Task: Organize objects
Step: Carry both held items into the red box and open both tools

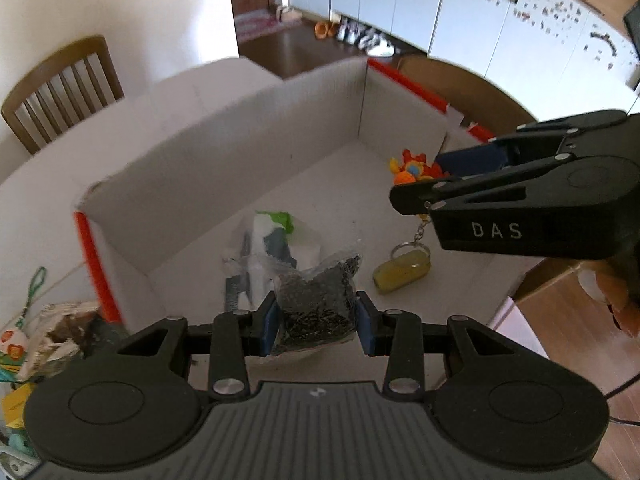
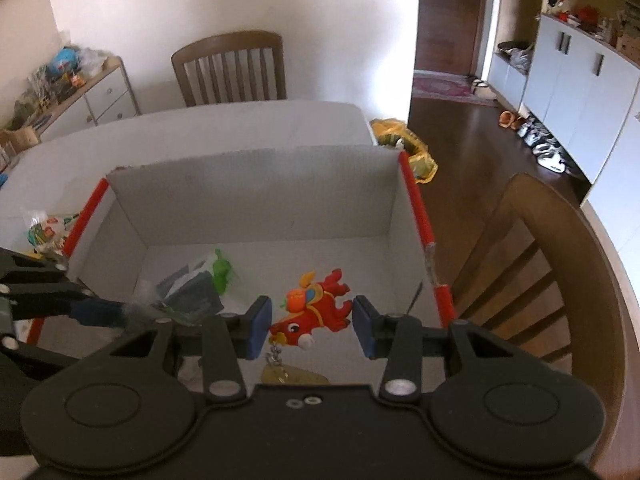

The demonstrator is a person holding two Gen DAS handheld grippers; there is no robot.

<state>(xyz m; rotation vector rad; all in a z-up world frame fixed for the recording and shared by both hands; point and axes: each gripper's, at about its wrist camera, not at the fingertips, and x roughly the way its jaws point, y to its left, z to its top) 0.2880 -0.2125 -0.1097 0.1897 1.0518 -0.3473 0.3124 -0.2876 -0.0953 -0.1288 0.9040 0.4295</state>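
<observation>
A white cardboard box (image 1: 224, 148) with red edges sits on the table; it also shows in the right wrist view (image 2: 256, 196). My left gripper (image 1: 316, 322) is over the box with a clear bag of dark bits (image 1: 316, 300) between its blue pads, which touch its sides. A clear packet with green (image 1: 276, 236) lies on the box floor. My right gripper (image 2: 312, 326) is open above a red horse keychain (image 2: 316, 308) with a yellow tag (image 1: 402, 272); the pads stand apart from it.
Loose packets (image 1: 44, 336) lie on the table left of the box. Wooden chairs stand behind the table (image 2: 232, 68) and at its right (image 2: 560, 280). A yellow bag (image 2: 412, 148) lies on the floor. White cabinets (image 2: 580, 92) line the far wall.
</observation>
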